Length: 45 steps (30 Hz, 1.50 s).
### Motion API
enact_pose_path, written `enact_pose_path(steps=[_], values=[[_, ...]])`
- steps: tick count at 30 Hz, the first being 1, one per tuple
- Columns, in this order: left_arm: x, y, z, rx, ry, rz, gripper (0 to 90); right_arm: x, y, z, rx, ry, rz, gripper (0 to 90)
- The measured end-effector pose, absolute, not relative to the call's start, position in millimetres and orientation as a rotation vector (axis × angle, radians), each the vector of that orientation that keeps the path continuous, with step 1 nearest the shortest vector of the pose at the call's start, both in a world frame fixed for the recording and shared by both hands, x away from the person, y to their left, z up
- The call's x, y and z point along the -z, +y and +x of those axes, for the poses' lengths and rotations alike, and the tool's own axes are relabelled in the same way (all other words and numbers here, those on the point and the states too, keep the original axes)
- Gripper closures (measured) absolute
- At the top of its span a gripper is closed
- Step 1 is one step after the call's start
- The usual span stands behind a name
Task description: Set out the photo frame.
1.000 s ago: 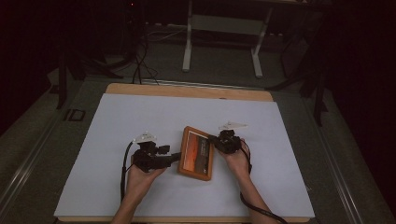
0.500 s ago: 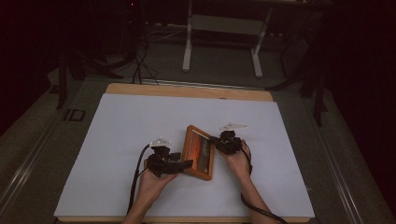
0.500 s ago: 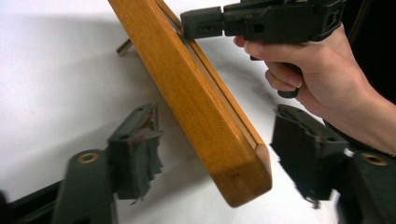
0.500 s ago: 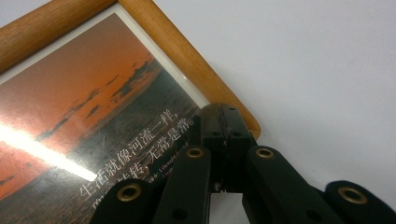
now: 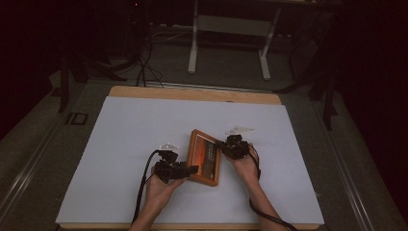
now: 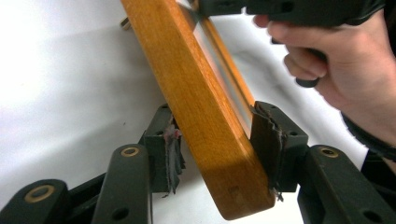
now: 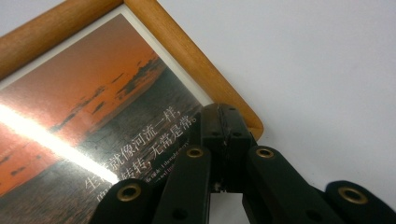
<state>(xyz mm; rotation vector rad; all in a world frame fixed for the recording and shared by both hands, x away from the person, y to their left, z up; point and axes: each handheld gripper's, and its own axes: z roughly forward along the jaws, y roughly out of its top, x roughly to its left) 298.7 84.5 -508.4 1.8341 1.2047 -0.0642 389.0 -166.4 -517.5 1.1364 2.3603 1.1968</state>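
A wooden picture frame with an orange sunset photo inside (image 5: pixel 204 157) sits near the middle of the big white sheet that covers the table (image 5: pixel 120 144), a bit toward the person's side. The frame is not flat. In the left gripper view its thick orange-brown side stands up on a slant over the white sheet.

The black left gripper (image 5: pixel 191 169) comes at the frame's lower left part. Its two jaws are spread apart, one on each side of the wooden edge. The torn dark pads (image 6: pixel 267 135) on the jaws are close to the wood, and the pad on the glass side looks like it touches it (the other pad has a small gap). The person's left hand (image 5: pixel 161 185) holds the gripper from below.

The black right gripper (image 5: pixel 222 145) is at the frame's right side. In the right gripper view its jaws are pressed together, with their tips (image 7: pixel 225 122) over the photo's corner next to the rounded wood. I cannot tell if they pinch anything. The photo shows small white writing (image 7: pixel 161 128) and a bright stripe of light. The person's right hand (image 5: pixel 246 163) holds this gripper.
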Motion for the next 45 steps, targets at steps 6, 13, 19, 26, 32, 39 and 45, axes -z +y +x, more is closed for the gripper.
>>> enact_pose_path(steps=[6, 13, 19, 26, 32, 39, 45], values=[[508, 83, 299, 0.073, 1.190, 1.797, 59.8, 505, -172, 383, -1.262, 2.339, 1.091, 88.4], [498, 71, 293, 0.000, 1.133, 1.813, 63.5, 483, -187, 365, -1.340, 2.286, 1.010, 87.3], [493, 63, 288, -0.052, 1.103, 1.822, 66.0, 457, -200, 346, -1.348, 2.274, 0.919, 85.9], [486, 50, 278, -0.148, 1.041, 1.851, 67.2, 433, -211, 327, -1.355, 2.241, 0.829, 85.1], [485, 46, 274, -0.167, 0.998, 1.843, 67.6, 422, -213, 318, -1.348, 2.231, 0.779, 83.1], [482, 36, 267, -0.213, 0.914, 1.860, 68.0, 419, -217, 313, -1.357, 2.219, 0.768, 81.9], [481, 29, 263, -0.222, 0.859, 1.858, 68.4, 416, -223, 307, -1.356, 2.224, 0.752, 80.1]])
